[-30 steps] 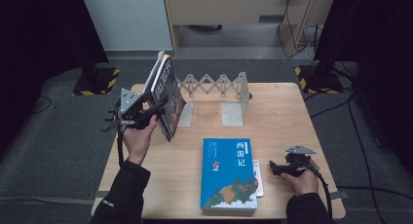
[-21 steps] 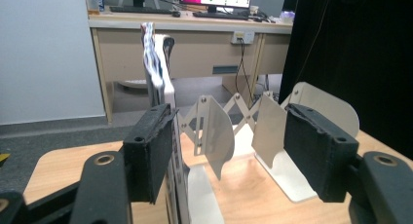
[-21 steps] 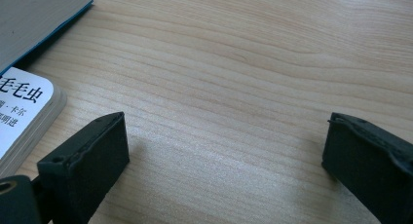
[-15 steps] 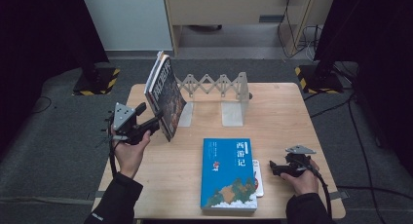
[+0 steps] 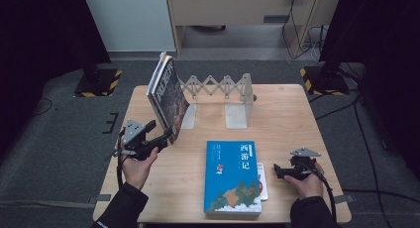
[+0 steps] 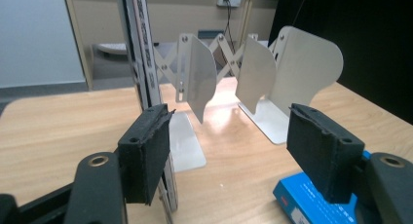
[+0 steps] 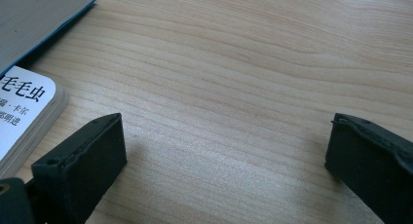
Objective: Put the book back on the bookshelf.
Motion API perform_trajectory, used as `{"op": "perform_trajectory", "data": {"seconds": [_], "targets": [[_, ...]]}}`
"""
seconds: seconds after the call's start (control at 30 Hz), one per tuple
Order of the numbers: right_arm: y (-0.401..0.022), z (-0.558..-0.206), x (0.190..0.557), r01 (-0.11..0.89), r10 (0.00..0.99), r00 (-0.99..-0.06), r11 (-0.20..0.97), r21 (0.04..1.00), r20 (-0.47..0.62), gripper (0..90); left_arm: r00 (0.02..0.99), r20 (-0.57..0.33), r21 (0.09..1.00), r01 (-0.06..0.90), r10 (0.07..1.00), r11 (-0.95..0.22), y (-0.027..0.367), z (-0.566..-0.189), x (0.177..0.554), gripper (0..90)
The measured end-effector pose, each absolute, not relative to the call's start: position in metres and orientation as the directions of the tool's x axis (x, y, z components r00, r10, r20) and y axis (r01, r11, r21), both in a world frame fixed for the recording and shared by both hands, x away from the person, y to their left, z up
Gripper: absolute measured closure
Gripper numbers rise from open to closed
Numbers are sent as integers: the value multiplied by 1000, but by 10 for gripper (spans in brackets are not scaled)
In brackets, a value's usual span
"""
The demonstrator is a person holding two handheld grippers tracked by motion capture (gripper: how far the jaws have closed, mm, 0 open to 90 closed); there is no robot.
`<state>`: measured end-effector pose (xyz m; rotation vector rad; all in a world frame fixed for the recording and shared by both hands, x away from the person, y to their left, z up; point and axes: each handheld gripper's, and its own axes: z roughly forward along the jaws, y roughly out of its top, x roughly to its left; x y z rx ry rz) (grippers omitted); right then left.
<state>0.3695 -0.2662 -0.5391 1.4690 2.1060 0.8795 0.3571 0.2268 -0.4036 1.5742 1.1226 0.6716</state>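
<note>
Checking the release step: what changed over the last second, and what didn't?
The left gripper let go of the dark-covered book and drew back toward the person, down to the table's near-left; its jaws have just been opening, nothing between them. The book stands leaning against the white accordion bookend rack. Unchanged: blue paperback lying flat, right gripper open over the wooden table.

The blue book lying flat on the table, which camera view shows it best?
The high view: the blue book lies there with its whole cover visible, a small white book tucked under its right edge. The left gripper view catches just one blue corner beside the left claw. The right gripper view shows a strip of its page edge.
</note>
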Motion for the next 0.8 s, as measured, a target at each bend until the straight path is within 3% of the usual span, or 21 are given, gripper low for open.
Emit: {"op": "perform_trajectory", "data": {"seconds": [0.5,0.8], "targets": [[-265,-539,370,669,937,-349,239,704,13,15,471,-130,896,433,872,-101,206,-444,353,300],[-268,-531,367,693,947,-322,226,685,13,163,519,-119,870,466,846,-164,191,-460,352,294]]}}
